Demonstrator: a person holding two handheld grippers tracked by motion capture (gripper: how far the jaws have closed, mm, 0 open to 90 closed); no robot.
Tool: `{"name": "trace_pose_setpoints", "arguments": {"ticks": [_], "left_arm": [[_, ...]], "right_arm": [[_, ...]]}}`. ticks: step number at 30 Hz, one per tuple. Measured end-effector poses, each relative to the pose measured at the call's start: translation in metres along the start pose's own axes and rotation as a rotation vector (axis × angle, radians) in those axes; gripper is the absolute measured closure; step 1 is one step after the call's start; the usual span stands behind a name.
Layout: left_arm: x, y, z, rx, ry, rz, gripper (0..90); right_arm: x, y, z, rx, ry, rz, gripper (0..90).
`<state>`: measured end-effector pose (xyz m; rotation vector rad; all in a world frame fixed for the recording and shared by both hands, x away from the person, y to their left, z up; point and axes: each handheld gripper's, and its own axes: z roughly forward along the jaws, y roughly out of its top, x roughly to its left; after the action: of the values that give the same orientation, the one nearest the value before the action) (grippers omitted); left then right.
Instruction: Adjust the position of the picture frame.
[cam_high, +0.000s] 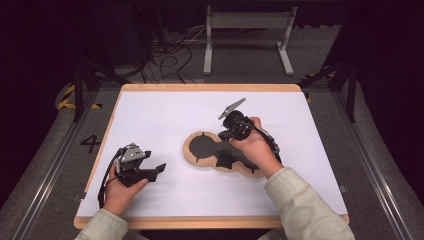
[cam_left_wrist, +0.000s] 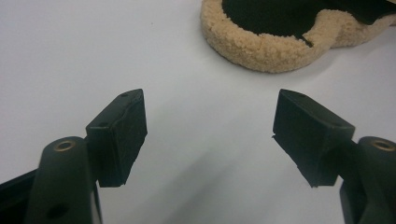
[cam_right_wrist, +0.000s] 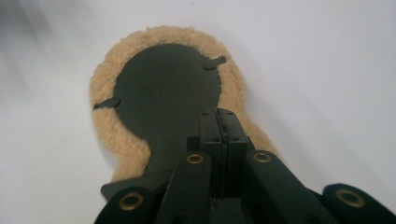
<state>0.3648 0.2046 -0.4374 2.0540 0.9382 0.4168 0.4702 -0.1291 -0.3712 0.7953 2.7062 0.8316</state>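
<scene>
Your right gripper (cam_high: 231, 131), jaws pressed together, hovers over the fleece pad (cam_high: 192, 155), whose long axis runs toward your spread-jawed left gripper (cam_high: 152, 170).

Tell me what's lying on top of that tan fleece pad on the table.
A black flat piece lies on the fleece pad, leaving a tan rim; two small black tabs reach onto that rim. The right gripper, jaws together, and the right hand cover the pad's near part.
</scene>
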Motion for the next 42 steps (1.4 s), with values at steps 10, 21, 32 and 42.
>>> {"name": "trace_pose_setpoints", "arguments": {"ticks": [10, 21, 32, 42], "left_arm": [[0.000, -0.001, 0.001, 0.006, -0.006, 0.004, 26.6], [-0.001, 0.000, 0.005, 0.012, -0.017, 0.007, 26.6], [-0.001, 0.002, 0.007, 0.013, -0.019, 0.021, 26.6], [-0.002, 0.009, 0.013, 0.011, -0.038, 0.023, 26.5]], "right_arm": [[-0.020, 0.012, 0.043, 0.035, -0.034, 0.013, 90.0], [-0.033, 0.008, 0.069, 0.070, -0.034, 0.095, 90.0], [-0.010, 0.010, 0.075, 0.107, 0.027, 0.054, 90.0], [0.000, 0.002, 0.037, -0.009, 0.031, 0.049, 90.0]]}}
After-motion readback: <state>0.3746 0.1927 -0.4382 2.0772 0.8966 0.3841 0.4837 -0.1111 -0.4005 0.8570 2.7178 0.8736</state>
